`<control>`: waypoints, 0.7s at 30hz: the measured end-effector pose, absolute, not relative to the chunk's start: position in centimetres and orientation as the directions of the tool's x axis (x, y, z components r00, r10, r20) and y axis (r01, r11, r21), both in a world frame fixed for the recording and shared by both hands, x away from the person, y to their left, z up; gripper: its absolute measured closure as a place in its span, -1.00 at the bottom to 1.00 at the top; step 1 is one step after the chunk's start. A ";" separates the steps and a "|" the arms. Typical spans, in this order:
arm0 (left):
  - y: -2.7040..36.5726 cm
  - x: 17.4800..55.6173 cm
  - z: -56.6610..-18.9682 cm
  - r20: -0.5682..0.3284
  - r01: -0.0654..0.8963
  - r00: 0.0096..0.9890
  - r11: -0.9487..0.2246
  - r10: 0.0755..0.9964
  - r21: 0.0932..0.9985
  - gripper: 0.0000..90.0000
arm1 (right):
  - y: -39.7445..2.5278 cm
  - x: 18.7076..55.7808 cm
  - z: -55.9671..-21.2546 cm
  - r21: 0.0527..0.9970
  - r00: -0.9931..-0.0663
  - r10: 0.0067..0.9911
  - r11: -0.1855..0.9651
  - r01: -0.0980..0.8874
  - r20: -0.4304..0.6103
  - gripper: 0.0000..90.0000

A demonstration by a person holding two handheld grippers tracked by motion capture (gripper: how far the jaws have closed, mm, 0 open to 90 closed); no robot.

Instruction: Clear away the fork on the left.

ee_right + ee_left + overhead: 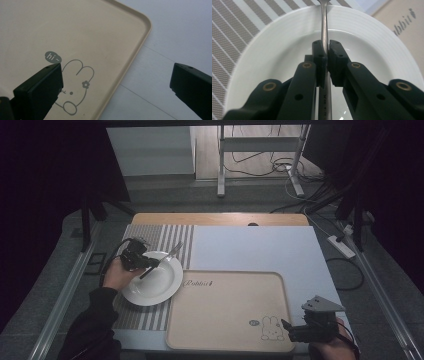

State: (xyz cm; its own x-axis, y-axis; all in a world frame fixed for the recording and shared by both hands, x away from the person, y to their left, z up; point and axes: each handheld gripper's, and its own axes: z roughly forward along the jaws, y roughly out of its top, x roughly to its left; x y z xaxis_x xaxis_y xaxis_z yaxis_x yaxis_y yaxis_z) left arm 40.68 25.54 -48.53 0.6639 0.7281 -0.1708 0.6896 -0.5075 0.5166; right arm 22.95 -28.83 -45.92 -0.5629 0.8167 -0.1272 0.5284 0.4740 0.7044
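So the left hand-held gripper (326,53) is clamped tight on a fork (324,22), jaws pinching the handle about midway, with the fork over a white plate (274,47) and its head pointing past the far rim. The plate sits on a striped placemat (165,237) at the left of the counter (250,247). The right hand-held gripper (116,82) is wide open and holding nothing, hovering over the near right corner of a beige tray (75,30) by the rabbit drawing (77,82).

Black hand-held gripper (326,53), brass rivets, dark sleeve (92,320).
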 end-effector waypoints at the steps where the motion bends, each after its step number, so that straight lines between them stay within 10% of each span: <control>1: 25.3 40.4 -48.5 -0.171 0.688 0.665 -0.506 0.727 0.520 0.86 | -28.8 22.9 -45.9 0.704 -0.563 0.816 0.475 0.528 -0.128 -1.00; 21: 21.1 35.0 -48.0 -0.174 0.676 0.679 -0.515 0.713 0.527 0.86 | -28.7 22.8 -45.9 0.701 -0.574 0.807 0.491 0.518 -0.141 -1.00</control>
